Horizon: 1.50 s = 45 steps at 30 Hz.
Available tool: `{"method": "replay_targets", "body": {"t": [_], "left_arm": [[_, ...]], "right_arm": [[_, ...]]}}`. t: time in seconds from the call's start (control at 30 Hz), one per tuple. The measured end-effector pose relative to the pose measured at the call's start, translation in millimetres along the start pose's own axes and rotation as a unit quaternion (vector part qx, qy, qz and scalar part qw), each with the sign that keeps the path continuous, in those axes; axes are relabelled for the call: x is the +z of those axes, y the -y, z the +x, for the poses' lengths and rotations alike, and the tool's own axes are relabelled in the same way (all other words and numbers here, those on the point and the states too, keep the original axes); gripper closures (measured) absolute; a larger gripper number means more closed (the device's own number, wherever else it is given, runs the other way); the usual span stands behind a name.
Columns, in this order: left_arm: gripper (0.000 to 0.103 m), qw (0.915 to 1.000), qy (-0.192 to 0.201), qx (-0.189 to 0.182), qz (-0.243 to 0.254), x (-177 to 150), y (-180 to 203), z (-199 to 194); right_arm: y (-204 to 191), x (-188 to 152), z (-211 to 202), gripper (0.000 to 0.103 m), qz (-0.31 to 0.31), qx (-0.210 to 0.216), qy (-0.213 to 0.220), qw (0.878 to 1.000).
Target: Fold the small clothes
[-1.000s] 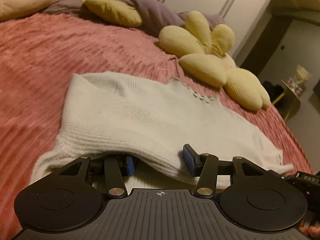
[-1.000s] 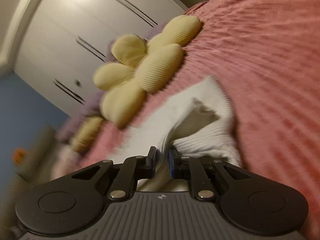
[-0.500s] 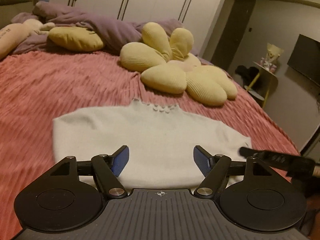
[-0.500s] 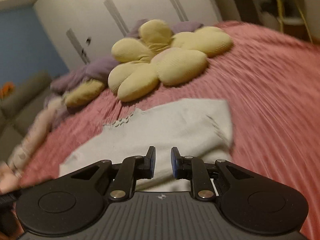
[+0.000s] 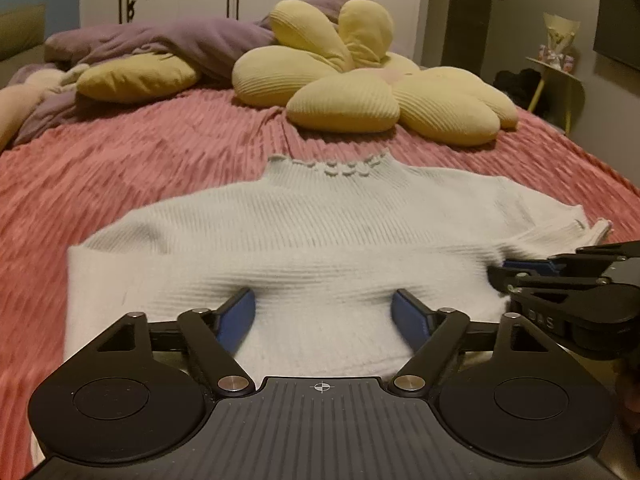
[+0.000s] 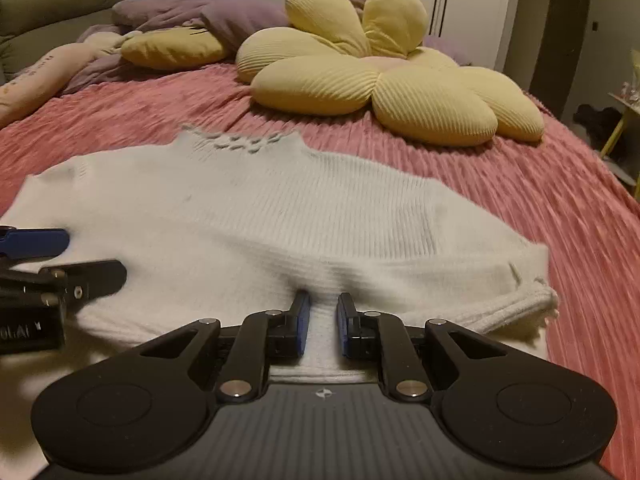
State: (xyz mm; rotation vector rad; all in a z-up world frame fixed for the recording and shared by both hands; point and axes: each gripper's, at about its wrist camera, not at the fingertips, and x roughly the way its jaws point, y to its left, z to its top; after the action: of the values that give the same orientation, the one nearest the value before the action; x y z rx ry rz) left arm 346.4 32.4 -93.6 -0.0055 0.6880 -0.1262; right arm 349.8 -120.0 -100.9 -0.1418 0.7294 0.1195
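- The white sweater (image 5: 320, 232), bunched and lifted a second ago, is now seen spread flat on the pink bed (image 5: 140, 152), mid-frame.
- The left gripper (image 5: 323, 312) is parted wide, released.
- The right gripper (image 6: 322, 330), previously pinched on fabric, is slightly parted; nothing is gripped.

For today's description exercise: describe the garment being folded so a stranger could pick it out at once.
Start from the pink ribbed bedspread. In front of the yellow flower cushion lies the white knitted sweater, collar toward the cushion. It is the only white, flat item there.
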Motion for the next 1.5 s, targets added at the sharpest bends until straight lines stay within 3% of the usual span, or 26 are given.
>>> {"method": "replay_targets", "body": {"t": [0.23,0.4,0.5,0.57,0.63,0.77,0.9,1.07,1.17,1.33,1.5], "left_arm": [[0.020,0.9992,-0.011,-0.004,-0.038,-9,-7,-36],[0.020,0.9989,-0.025,0.006,-0.038,-19,-12,-53],[0.009,0.9984,-0.033,0.024,-0.039,-22,-17,-72],[0.008,0.9971,-0.046,0.014,-0.058,-32,-24,-90],[0.008,0.9959,-0.062,0.003,-0.066,-48,-28,-109],[0.008,0.9941,-0.095,0.006,-0.053,-93,-29,-150],[0.007,0.9922,-0.116,0.007,-0.045,-135,-30,-194],[0.008,0.9914,-0.123,0.004,-0.043,-161,-30,-232],[0.016,0.9898,-0.133,0.001,-0.052,-164,-35,-239],[0.036,0.9811,-0.160,-0.019,-0.106,-171,-52,-244],[0.048,0.9787,-0.169,-0.028,-0.113,-174,-58,-253]], "right_arm": [[25,-16,-38,0.090,0.046,0.039,0.011,0.998],[39,-43,-66,0.090,0.045,0.034,0.013,0.998],[44,-44,-76,0.090,0.025,0.020,0.008,0.999],[47,-43,-89,0.079,0.020,-0.019,-0.003,1.000],[50,-52,-108,0.079,0.021,-0.007,-0.011,1.000],[39,-95,-160,0.069,0.037,0.067,-0.052,0.996],[42,-148,-218,0.068,0.035,0.067,-0.063,0.995],[46,-183,-263,0.068,0.043,0.060,-0.092,0.993],[52,-201,-268,0.068,0.065,0.070,-0.115,0.989],[62,-204,-267,0.068,0.121,0.101,-0.115,0.981],[73,-209,-257,0.072,0.181,0.128,-0.124,0.967]]}}
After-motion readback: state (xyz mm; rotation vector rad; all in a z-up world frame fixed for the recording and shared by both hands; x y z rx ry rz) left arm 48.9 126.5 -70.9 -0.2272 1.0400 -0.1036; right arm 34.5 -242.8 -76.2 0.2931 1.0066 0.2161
